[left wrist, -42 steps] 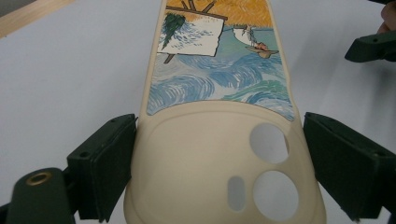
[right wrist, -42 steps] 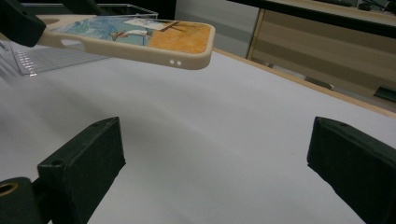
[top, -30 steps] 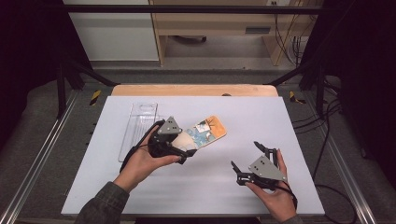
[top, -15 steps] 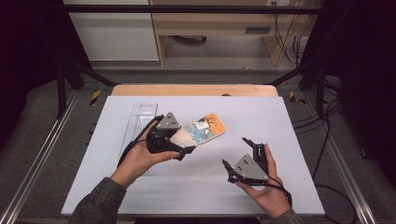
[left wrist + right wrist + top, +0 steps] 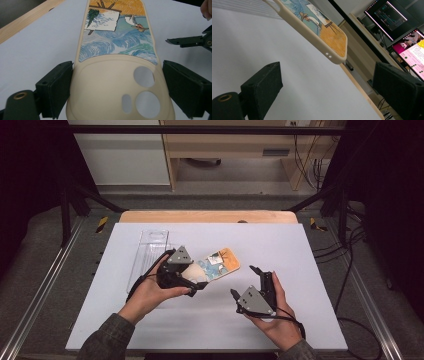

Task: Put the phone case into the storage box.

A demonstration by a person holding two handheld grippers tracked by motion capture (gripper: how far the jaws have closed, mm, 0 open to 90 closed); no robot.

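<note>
Since the earlier frames the right gripper [image 5: 246, 280] has shifted toward the phone case [image 5: 216, 265], from further out on the table's right side; left gripper [image 5: 184, 276] and case hardly moved. Fig.: phone case, cream w/ painted back, held at its camera-hole end betw. the left gripper's jaws, pads [image 5: 55, 87] against both long edges, i.e. clenched on the case; its far end juts out over the white table [image 5: 300, 250]. Right gripper: jaws spread wide, nothing betw. them, just right of the case and below its free end in the high view. Clear plastic tray [image 5: 150, 251] lies left of the case, behind the left hand [image 5: 150, 292]. Risk (judgement): grip is on one end only, on smooth rounded edges; if the right gripper nudges or closes off-centre on the free end, the case could pivot or slip out, dropping onto the table.
</note>
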